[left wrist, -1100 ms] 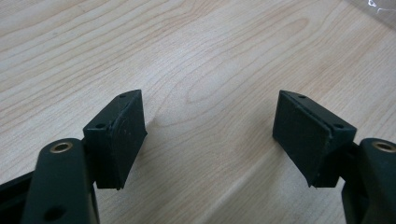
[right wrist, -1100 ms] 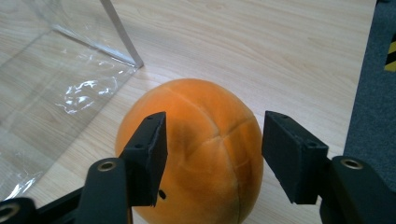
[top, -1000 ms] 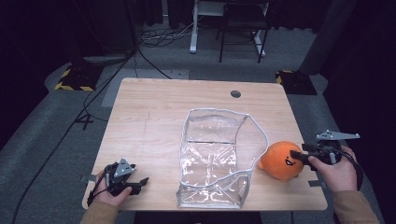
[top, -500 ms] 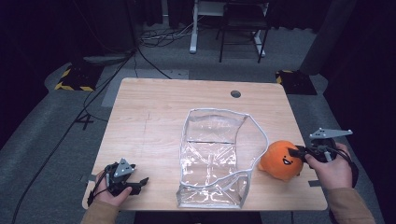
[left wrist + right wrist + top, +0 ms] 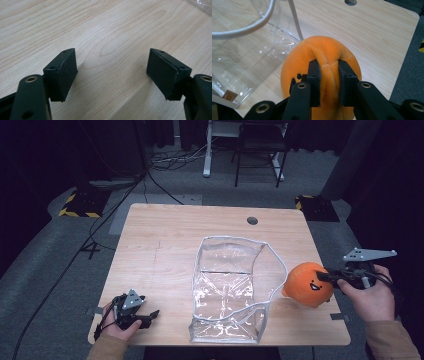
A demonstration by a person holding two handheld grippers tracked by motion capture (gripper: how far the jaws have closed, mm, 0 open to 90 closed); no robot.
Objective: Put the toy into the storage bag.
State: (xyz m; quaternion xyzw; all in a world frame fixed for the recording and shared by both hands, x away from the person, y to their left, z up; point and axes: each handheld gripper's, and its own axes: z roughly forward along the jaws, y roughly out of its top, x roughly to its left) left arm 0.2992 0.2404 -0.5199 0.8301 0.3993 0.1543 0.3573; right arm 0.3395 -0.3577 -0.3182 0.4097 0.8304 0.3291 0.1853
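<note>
An orange plush toy (image 5: pixel 308 284) with a smiling face hangs lifted a little above the table's right side. My right gripper (image 5: pixel 331 276) is shut on it; its jaws have just been closing and now pinch a fold of the orange plush (image 5: pixel 327 75) between the pads. A clear plastic bag (image 5: pixel 231 287) with a white rim stands open in the middle of the table, just left of the toy. My left gripper (image 5: pixel 145 316) rests near the front left corner, open, with bare wood between its pads (image 5: pixel 65 72).
The wooden table (image 5: pixel 165 250) has a round cable hole (image 5: pixel 252 220) at the back right. Its right edge (image 5: pixel 407 50) lies close beside the toy. Cables and chair legs stand on the grey floor behind.
The right gripper closed on the orange toy and rose with it, tilting it off the table. The left gripper kept still.
</note>
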